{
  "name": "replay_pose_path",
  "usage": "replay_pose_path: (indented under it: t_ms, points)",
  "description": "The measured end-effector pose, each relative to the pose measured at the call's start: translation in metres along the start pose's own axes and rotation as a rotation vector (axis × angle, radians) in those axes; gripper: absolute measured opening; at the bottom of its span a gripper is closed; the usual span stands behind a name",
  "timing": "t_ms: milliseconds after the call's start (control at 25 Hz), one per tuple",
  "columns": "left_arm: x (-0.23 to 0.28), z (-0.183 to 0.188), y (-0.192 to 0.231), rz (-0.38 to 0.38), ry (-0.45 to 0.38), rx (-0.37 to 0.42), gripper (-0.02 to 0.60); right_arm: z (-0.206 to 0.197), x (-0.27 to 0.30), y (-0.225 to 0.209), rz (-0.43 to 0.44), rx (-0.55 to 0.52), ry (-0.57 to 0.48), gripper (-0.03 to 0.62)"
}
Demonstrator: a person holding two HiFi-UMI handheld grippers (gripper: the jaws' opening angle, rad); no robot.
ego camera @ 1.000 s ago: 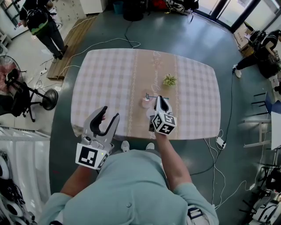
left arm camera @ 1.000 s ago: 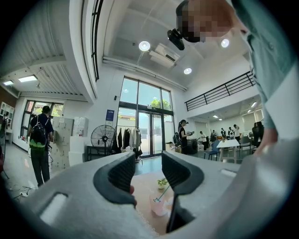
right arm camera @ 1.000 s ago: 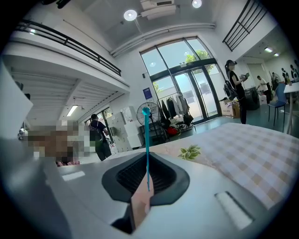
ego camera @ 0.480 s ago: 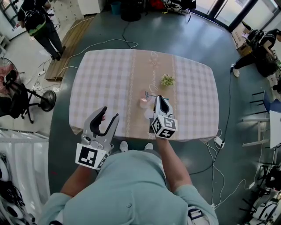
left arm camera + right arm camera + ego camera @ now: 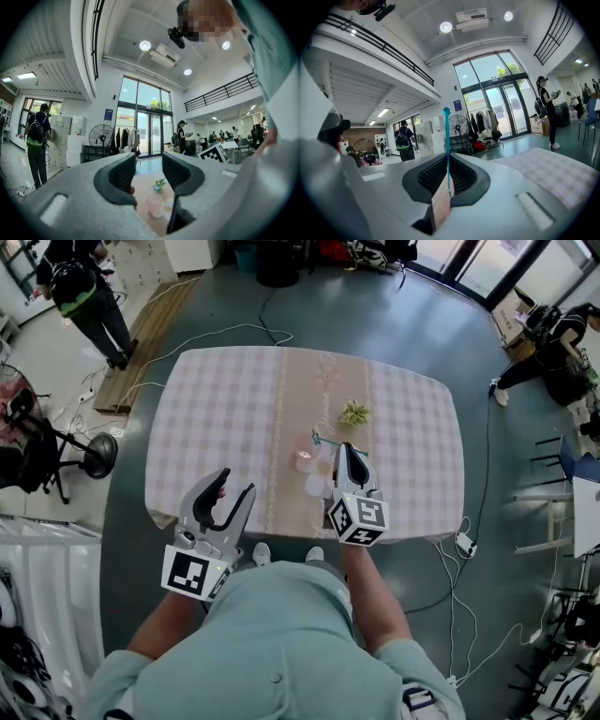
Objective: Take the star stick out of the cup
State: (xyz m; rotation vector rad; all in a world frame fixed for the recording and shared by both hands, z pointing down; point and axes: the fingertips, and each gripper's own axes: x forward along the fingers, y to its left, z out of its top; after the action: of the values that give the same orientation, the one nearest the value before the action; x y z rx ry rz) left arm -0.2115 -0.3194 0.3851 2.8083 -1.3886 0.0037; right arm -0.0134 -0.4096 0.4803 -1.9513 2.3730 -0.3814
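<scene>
One pink cup [image 5: 305, 461] stands mid-table, contents unclear; the star stick [image 5: 447, 150], pinched in the right gripper [image 5: 346, 450], has risen above it since earlier. Left gripper [image 5: 236, 483] stays near-left, unmoved, jaws wide apart.

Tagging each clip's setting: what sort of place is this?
Probably a big open hall used as a workspace, not a home: tall glass doors, an upper-floor railing, and a cloth-covered table on a bare floor with loose cables.
</scene>
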Motion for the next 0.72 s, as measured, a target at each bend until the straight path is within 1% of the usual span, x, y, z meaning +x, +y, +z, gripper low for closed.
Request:
replay_pose_path:
  t_ms: [360,480,720]
  points:
    - [0.002,0.001,-0.004,-0.008,-0.005,-0.004,0.178,0.041,-0.013,0.001,0.013,-0.013,-0.051,0.011]
    - [0.003,0.001,-0.004,-0.010,-0.003,-0.006,0.178,0.057,-0.017,0.002,0.015,-0.032,-0.072,0.011]
    - [0.006,-0.001,-0.002,-0.010,0.000,-0.011,0.179,0.079,-0.020,0.003,0.030,-0.054,-0.085,0.011]
